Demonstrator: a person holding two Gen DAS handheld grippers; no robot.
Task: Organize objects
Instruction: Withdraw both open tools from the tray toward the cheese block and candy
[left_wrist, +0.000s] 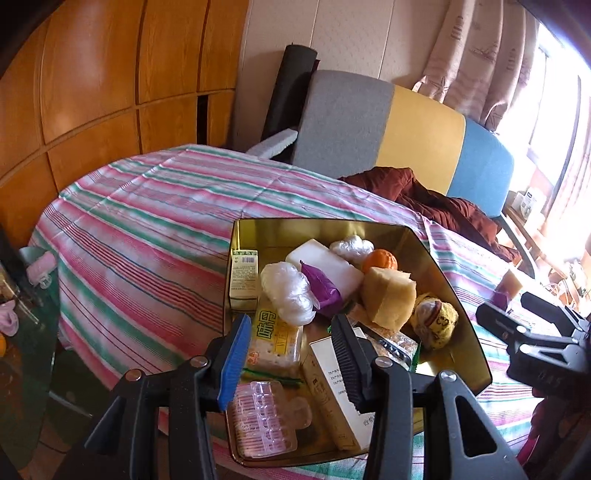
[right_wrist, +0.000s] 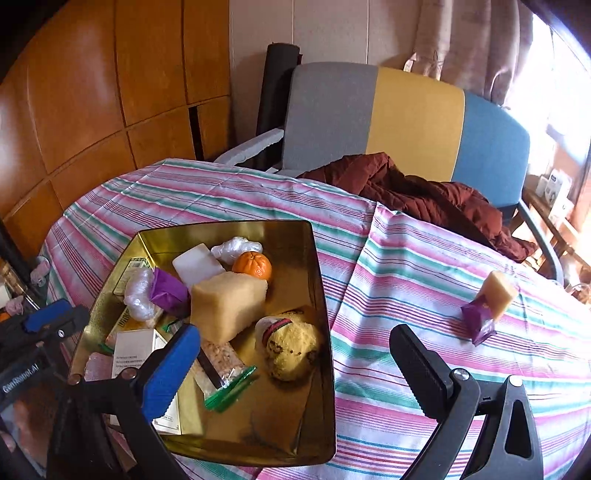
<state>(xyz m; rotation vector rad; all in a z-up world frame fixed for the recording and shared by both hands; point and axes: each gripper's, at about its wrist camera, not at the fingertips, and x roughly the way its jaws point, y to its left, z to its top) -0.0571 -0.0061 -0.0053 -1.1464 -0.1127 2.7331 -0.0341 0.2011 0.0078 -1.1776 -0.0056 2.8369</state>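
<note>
Both empty: right hand-held gripper (right_wrist: 295, 365) gapes wide, left hand-held gripper (left_wrist: 291, 354) part-open above gold tin (right_wrist: 321, 295). Judged next: purple packet (right_wrist: 478, 319), ahead-right of right one on bench (right_wrist: 424, 266); approach low, straddle squarely.

**Shiny tin, soft cloth**

The tin (right_wrist: 317, 280) is glossy gold metal, mirror-smooth inside. Beneath it the tablecloth (right_wrist: 424, 280) is matt striped woven fabric. The wall panels (left_wrist: 92, 74) are polished, glossy wood. The sponge (right_wrist: 225, 306) looks porous and rough; the bags (left_wrist: 286, 293) are crinkled clear plastic.
</note>
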